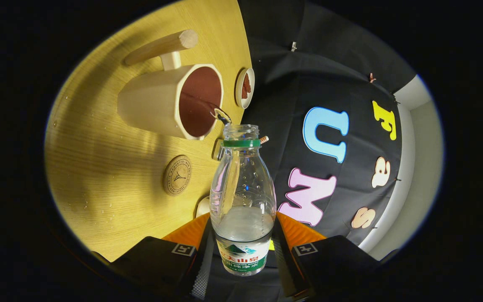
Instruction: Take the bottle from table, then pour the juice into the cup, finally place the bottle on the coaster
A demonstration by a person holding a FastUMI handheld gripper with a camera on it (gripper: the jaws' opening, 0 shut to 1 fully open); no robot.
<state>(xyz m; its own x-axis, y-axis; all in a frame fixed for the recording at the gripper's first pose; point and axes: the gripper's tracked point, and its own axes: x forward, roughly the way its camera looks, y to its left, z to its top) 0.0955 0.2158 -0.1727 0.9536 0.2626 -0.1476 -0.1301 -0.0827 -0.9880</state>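
Between the fingers: bottle (242,197), clear plastic, uncapped, green neck ring, labelled lower body, partly filled with clear liquid. Gripper (241,247) clenched on the labelled part, a finger pressing each side; bottle tipped, mouth pointing away from the fingers.

Just beyond the mouth: cup (174,100), pale, faceted, dark reddish inside, with a wooden bar handle. A thin stream runs from the bottle mouth over the near rim into the cup.

Beside the bottle's shoulder, nearer the fingers than the cup: coaster (177,175), round, cork-like, stamped, unoccupied.

Beyond the cup: small dish (245,87) with brown pieces.

Table (99,167), light wood, scattered droplets near the coaster.

Risks, judged: the stream crosses close to the rim, so slight wobble or over-tilting could spill onto the table; a wet bottle could slip in the grip; droplets could make the coaster placement slide.
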